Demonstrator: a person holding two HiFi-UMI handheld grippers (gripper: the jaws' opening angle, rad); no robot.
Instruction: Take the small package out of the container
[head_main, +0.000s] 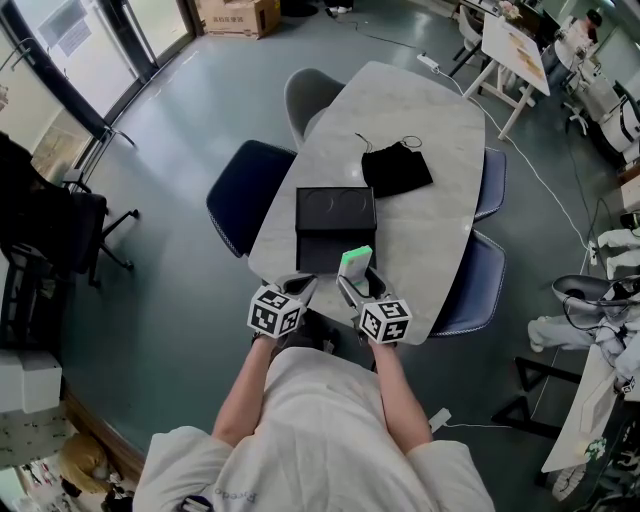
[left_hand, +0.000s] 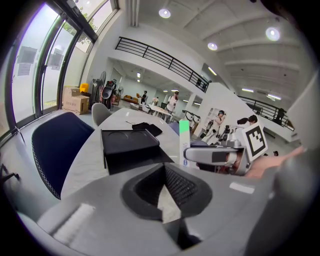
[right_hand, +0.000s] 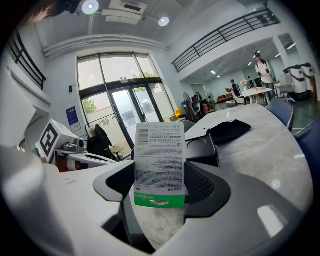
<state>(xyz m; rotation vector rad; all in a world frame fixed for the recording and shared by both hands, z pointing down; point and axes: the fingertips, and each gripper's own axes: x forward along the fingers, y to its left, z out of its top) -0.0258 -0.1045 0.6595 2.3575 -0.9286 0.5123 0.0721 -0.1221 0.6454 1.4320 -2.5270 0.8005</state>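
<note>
The right gripper is pinching the small package between its black pads. The jaws are standing about a package-width apart and pressing on its two side edges. The package is a flat white card pack, dense with black print, with a barcode at one end and a bright green band at the other. From the head view the small package is showing its green end upward. It is sitting outside the container, just beside that box's near right corner. The container is a low black box with two round recesses in its top face, lying square on the pale marble table.

The left gripper is gripping nothing, its pads meeting at the tips with only tabletop showing behind them. In the head view the left gripper is hovering at the table's near edge, just beside the right gripper.

There's open marble to the right of the box. A black pouch is lying beyond it, well apart. A dark blue chair is tucked in at the left edge of the table.

Both forearms are reaching forward, side by side and close to parallel, with the marker cubes facing up.
</note>
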